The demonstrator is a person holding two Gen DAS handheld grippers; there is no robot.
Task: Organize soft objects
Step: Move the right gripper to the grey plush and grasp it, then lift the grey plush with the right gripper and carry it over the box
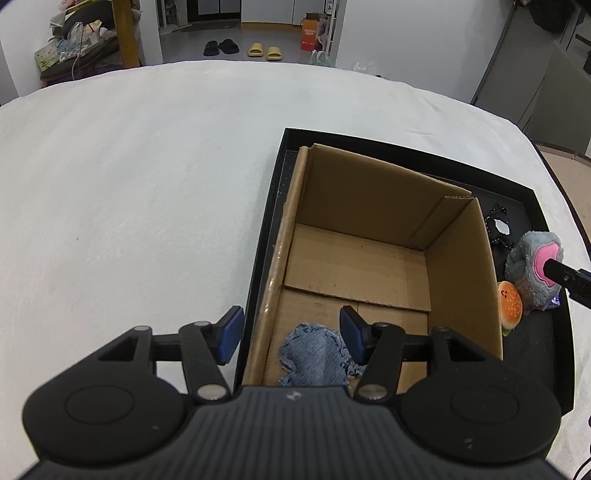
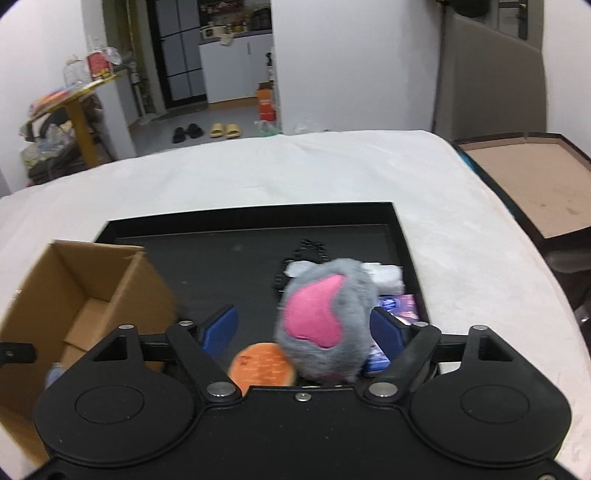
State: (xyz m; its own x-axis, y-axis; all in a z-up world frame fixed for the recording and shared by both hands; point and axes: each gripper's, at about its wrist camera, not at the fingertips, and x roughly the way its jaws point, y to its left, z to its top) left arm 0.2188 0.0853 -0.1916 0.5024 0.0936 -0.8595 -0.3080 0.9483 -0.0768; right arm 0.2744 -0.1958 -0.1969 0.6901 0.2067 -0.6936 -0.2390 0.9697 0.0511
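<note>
Item: grey plush [image 2: 325,321], pink patch up, on the black tray [image 2: 251,221] right of the cardboard box [image 1: 369,236]. It stood between my right fingers [image 2: 384,332], spread wide, nothing gripped; that hand was nearer. My left gripper [image 1: 291,332], fingers also wide, hung over the box, above a denim scrap [image 1: 314,354]. A burger toy [image 2: 262,363] lay beside the plush.

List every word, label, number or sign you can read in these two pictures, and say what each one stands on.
Nothing can be read for certain.
Orange carton on the far floor: white print, too small to read.
Purple packet in the black tray: print blurred.
Cardboard box: no print visible.
Burger plush: only a stitched face, no text.
</note>
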